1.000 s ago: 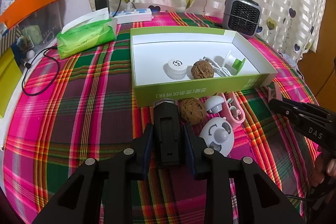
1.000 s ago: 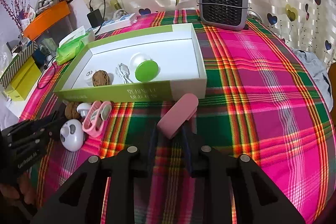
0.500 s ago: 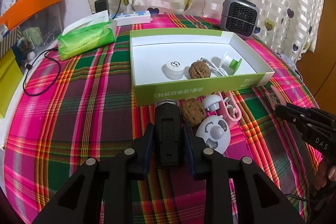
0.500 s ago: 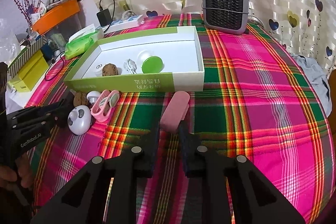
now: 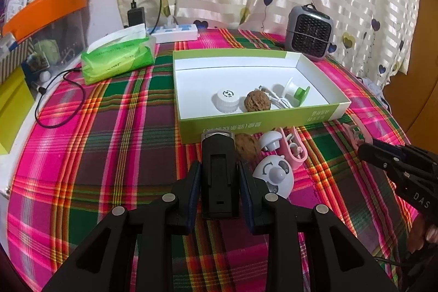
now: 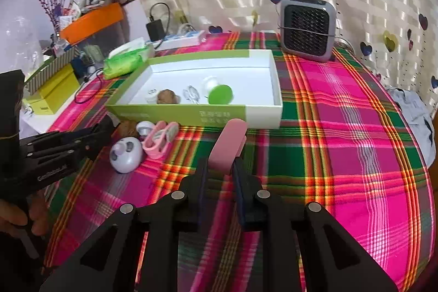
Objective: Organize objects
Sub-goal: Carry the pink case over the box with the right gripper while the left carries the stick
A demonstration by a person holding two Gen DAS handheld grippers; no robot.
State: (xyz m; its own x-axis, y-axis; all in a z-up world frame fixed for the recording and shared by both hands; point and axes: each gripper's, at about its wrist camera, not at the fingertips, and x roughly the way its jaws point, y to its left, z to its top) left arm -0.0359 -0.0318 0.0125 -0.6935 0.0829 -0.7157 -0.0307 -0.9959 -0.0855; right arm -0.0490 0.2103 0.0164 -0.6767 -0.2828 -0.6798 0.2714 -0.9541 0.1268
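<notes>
Plaid cloth (image 5: 109, 155) covers the table before a heart-print curtain; a green-and-white box (image 5: 246, 125) sits toward its far edge, already holding a walnut (image 5: 257, 103), a white cap and a green spool. The left gripper (image 5: 219, 182) is clenched on a black clip-like device (image 5: 219, 168); the right gripper (image 6: 219, 177) grips a pink case (image 6: 228, 145); both hover just short of the box's near wall. The loading step appears under way; next, each piece likely needs lifting over that wall and releasing inside.
</notes>
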